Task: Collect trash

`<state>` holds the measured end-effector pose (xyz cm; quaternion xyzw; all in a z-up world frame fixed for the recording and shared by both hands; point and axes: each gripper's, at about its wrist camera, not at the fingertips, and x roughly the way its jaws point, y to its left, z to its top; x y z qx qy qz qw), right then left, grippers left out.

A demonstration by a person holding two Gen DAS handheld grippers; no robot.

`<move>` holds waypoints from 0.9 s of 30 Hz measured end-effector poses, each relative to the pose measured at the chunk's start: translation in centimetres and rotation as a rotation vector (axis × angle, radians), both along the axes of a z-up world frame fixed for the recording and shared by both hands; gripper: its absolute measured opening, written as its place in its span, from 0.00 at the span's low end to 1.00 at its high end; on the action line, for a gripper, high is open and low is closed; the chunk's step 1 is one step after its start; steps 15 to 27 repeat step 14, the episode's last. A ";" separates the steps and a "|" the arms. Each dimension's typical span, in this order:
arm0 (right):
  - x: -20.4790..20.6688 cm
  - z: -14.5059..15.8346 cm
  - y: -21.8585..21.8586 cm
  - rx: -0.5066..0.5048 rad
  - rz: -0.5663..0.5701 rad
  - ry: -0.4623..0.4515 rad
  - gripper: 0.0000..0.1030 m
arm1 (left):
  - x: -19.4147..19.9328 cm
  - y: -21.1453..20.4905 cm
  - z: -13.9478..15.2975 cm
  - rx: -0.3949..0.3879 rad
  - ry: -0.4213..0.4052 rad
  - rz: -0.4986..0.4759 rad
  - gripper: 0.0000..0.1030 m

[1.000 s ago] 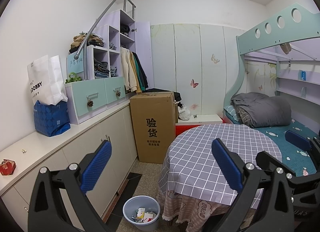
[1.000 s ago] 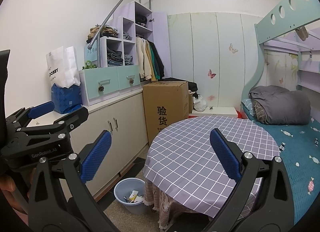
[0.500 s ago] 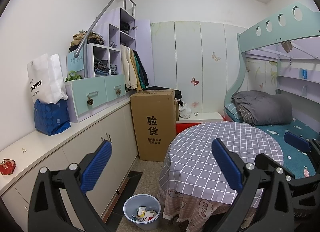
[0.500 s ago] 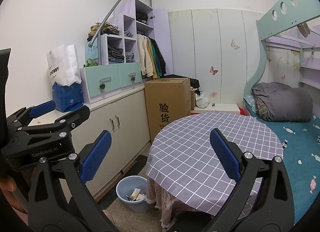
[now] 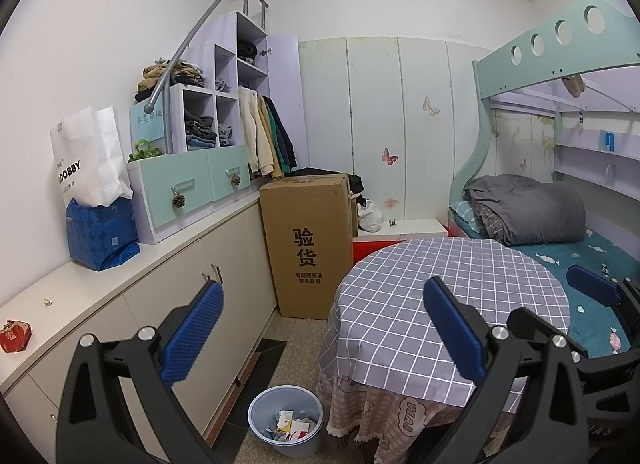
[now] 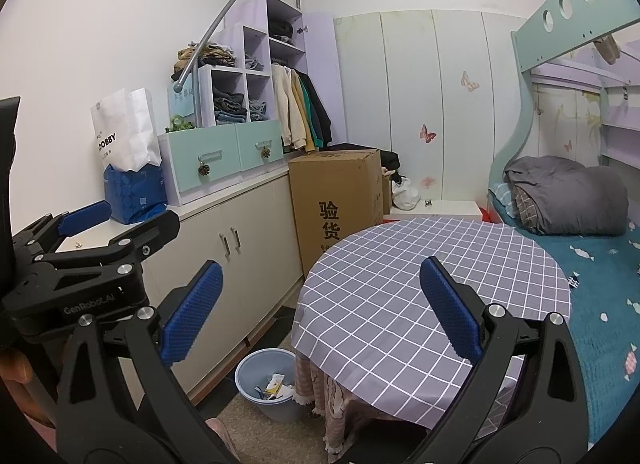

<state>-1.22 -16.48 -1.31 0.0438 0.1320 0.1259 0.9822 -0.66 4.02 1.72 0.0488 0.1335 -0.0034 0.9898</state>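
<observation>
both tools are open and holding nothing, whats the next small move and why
Probably lower the left tool toward the round light-blue plastic waste bin on the floor between the cream cabinet and the round table with the grey checked cloth. The bin holds paper scraps, the tabletop looks bare, and the right tool is open too.

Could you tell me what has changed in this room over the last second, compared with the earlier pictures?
Both views drifted slightly: the right tool and left tool shifted a little, so the bin sits marginally lower in the left view. Nothing was grasped or released. Both tools stay open and empty; the round table stays bare.
</observation>
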 end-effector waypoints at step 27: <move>2.6 -3.4 -1.5 0.038 -0.015 0.084 0.94 | 2.3 -1.2 -2.0 0.022 0.064 0.001 0.95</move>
